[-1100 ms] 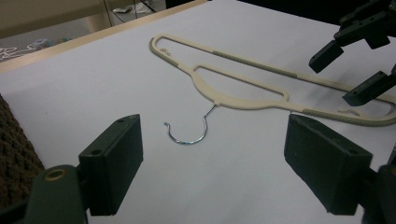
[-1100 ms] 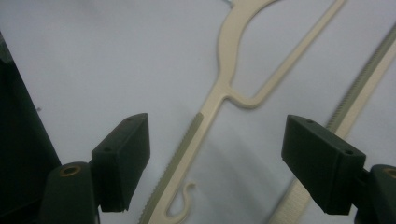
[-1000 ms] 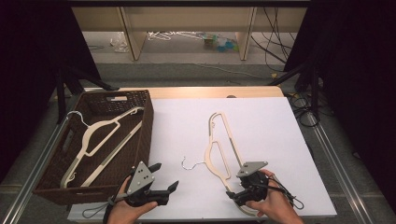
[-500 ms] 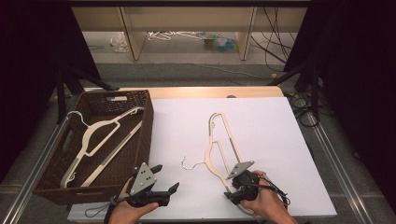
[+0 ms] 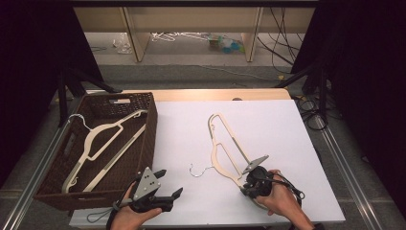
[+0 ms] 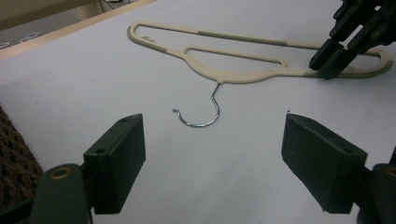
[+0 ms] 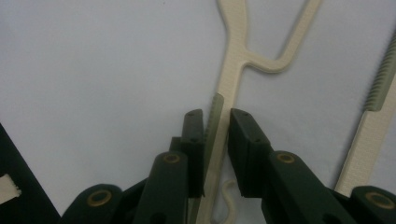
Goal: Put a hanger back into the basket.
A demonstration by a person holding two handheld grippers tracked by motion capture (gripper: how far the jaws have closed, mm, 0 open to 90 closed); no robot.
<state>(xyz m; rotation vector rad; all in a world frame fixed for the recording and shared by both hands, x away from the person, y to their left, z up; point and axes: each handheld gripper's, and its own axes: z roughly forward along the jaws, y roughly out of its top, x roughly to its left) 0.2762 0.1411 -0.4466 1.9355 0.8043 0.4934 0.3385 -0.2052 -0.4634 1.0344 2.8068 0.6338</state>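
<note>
Right gripper (image 7: 215, 140) jaws, just closing, now pinching near arm of hanger (image 5: 225, 143); long axis pointing away across surface (image 5: 182, 143). Left gripper (image 6: 212, 158) jaws spread, hook (image 6: 201, 114) ahead.

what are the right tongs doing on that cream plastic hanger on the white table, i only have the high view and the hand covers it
Observer: In the right gripper view, the right tongs have just been closing and are shut on one thin arm of the cream plastic hanger, at its ribbed grey-green strip.
Operator: and the left tongs, touching anything
Observer: No. In the left gripper view, the left tongs stand wide open above the white table. The hanger's silver wire hook lies ahead of them, untouched.
</note>
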